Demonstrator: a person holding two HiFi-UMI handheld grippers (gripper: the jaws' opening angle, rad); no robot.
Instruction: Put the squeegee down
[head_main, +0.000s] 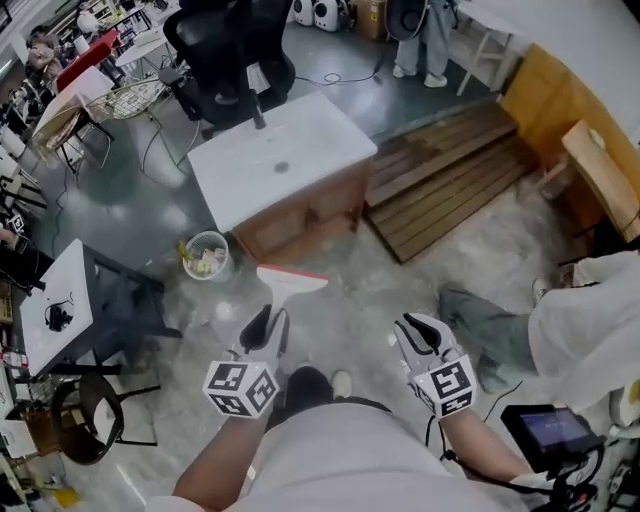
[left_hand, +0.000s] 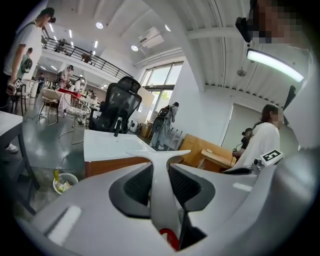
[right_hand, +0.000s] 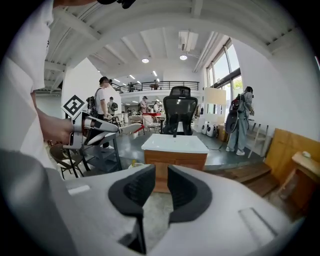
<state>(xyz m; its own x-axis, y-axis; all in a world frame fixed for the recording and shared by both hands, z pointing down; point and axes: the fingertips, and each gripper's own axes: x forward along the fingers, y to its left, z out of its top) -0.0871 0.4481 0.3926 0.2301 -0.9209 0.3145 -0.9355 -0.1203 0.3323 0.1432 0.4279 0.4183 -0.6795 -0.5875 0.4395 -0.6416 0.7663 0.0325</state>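
In the head view the white squeegee, its blade edged in red, sticks forward out of my left gripper, which is shut on its handle. From the left gripper view the handle runs up between the dark pads and the blade spreads flat across the top. My right gripper hangs level beside it, a hand's width to the right. Its pads stand a narrow gap apart, open, with only floor showing between them. The right gripper view also catches the left gripper with the squeegee.
A white-topped wooden cabinet stands ahead, with a small bin of rubbish at its left foot. A black office chair is behind it, and wooden pallets lie to the right. A white side table stands left. A seated person is at right.
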